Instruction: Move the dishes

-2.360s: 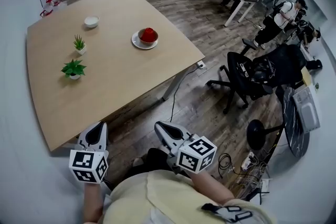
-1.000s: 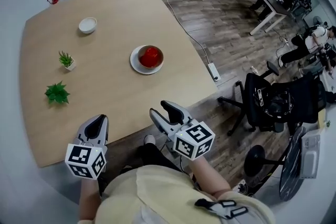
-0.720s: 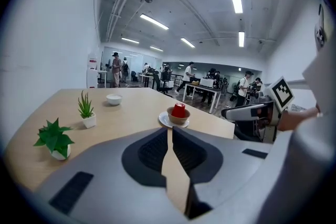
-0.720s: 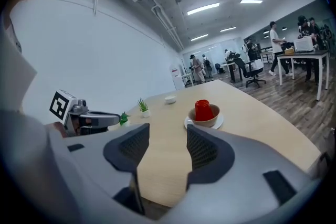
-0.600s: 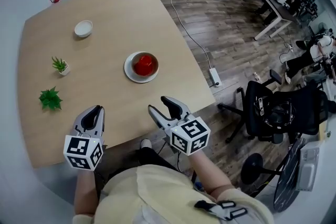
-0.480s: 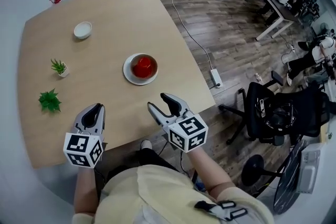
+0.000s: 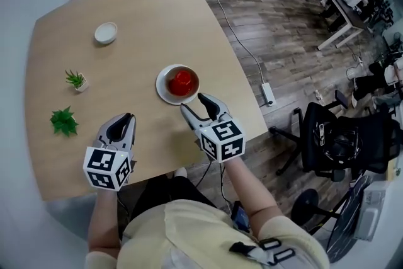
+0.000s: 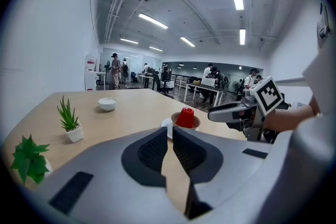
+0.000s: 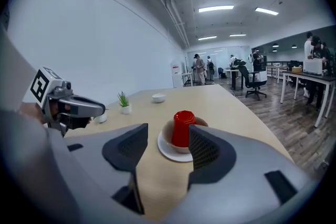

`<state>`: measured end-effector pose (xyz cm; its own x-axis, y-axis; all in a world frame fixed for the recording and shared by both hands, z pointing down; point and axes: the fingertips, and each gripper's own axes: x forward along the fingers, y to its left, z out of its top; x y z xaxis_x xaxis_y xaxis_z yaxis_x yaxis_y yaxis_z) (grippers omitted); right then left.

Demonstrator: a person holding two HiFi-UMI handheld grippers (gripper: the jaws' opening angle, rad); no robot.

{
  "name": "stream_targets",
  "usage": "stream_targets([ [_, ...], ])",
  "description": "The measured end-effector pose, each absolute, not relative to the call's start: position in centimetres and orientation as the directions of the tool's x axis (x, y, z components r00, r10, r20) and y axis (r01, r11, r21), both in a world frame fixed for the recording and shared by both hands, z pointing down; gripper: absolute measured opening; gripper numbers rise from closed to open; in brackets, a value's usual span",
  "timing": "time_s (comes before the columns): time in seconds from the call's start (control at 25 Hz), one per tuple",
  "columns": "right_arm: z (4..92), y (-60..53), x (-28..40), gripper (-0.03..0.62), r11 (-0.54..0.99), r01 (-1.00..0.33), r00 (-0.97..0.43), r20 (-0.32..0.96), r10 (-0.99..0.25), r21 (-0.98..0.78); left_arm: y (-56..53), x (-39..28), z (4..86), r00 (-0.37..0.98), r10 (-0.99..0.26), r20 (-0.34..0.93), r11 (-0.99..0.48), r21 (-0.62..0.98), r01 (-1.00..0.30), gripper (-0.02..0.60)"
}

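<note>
Closing in on the dishes: both grippers now reach over the table (image 7: 145, 16) edge, where a second ago they hung short of it. Left gripper (image 7: 122, 120): jaws pressed together, empty. Right gripper (image 7: 196, 105): jaws have just been opening, now spread wide, nothing between them yet. The stack sits just ahead of its tips, so I read this as lining up a grab. Count: one red cup (image 7: 182, 79) upside down in one bowl (image 9: 168, 138) on one white plate (image 7: 165, 92). Beyond, two potted plants, near plant (image 7: 63, 121) and far plant (image 7: 75, 79). Farthest, one small white bowl (image 7: 106, 32).
</note>
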<state>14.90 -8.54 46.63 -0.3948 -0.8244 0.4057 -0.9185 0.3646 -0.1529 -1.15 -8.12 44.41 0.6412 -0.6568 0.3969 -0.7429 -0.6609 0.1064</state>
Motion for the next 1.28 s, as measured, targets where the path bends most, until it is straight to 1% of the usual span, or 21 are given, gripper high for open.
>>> stream_targets([
  [0.32,47.2,-12.2,14.5,0.242,0.284,-0.950,-0.312,0.461,-0.831,-0.131,-11.5,-1.7,44.1,0.682,-0.628,0.373,-0.694,0.127,-0.709,0.018],
  [0.44,47.8,-13.6,14.4,0.250,0.260,-0.961,-0.273,0.488,-0.829,-0.096,-12.3,-1.9,44.6,0.699,-0.612,0.369,-0.708,0.137,-0.693,0.020],
  [0.76,49.7,-15.9,14.6,0.270,0.174,-0.983,-0.175,0.543,-0.821,-0.053,-14.2,-3.7,46.3,0.720,-0.586,0.372,-0.712,0.189,-0.677,0.041],
  [0.96,50.8,-16.9,14.8,0.270,0.181,-0.983,-0.168,0.574,-0.802,-0.035,-15.1,-3.8,46.9,0.711,-0.600,0.366,-0.692,0.209,-0.691,0.066],
  [1.12,51.2,-17.4,14.9,0.270,0.204,-0.978,-0.188,0.595,-0.782,-0.041,-15.3,-2.9,46.8,0.703,-0.611,0.364,-0.679,0.215,-0.702,0.083],
  [1.28,51.6,-17.3,14.9,0.245,0.229,-0.973,-0.188,0.608,-0.771,-0.011,-14.9,-1.8,47.2,0.702,-0.603,0.379,-0.676,0.224,-0.702,0.091],
])
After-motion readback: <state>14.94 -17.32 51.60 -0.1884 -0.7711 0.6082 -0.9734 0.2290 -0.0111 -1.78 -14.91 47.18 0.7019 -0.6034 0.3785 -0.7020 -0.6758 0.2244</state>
